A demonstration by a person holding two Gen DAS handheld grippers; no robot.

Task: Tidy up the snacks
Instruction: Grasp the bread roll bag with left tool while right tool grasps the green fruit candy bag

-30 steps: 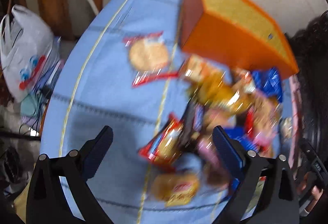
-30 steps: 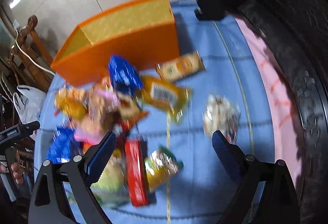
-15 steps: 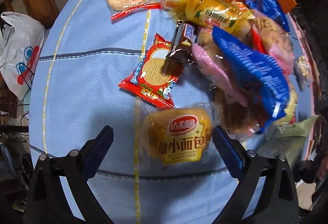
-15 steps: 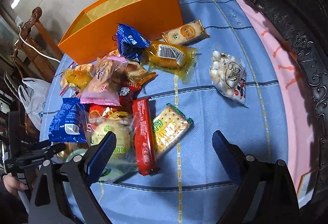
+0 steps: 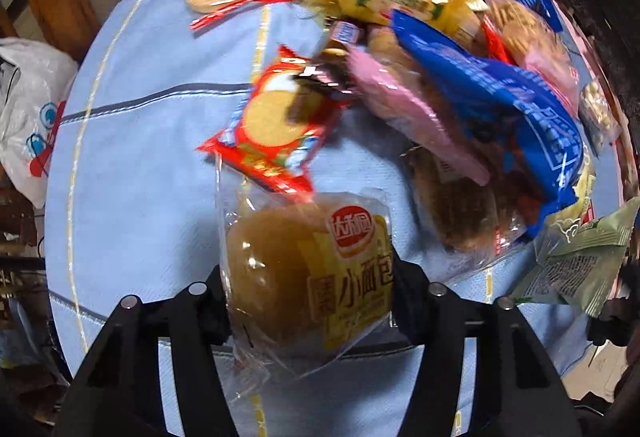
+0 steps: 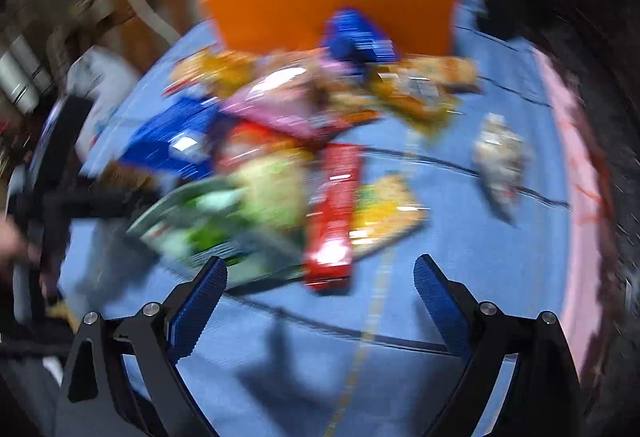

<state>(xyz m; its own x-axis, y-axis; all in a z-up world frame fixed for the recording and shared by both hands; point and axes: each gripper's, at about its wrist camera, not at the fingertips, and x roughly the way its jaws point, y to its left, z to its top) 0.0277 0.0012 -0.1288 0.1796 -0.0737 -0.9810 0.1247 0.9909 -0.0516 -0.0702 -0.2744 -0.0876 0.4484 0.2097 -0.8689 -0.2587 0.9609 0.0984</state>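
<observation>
Bread packet gripped, loose wrapper at risk

The left gripper (image 5: 310, 301), whose jaws have just been closing, is clamped on the small packaged bread bun (image 5: 308, 273) at the near edge of the blue tablecloth (image 5: 152, 165). It could slide out of its slack clear wrapper, or snag the red biscuit packet (image 5: 272, 129) touching it. The right gripper (image 6: 320, 289) is held open and empty. The orange box (image 6: 332, 13) stands beyond the pile.
</observation>
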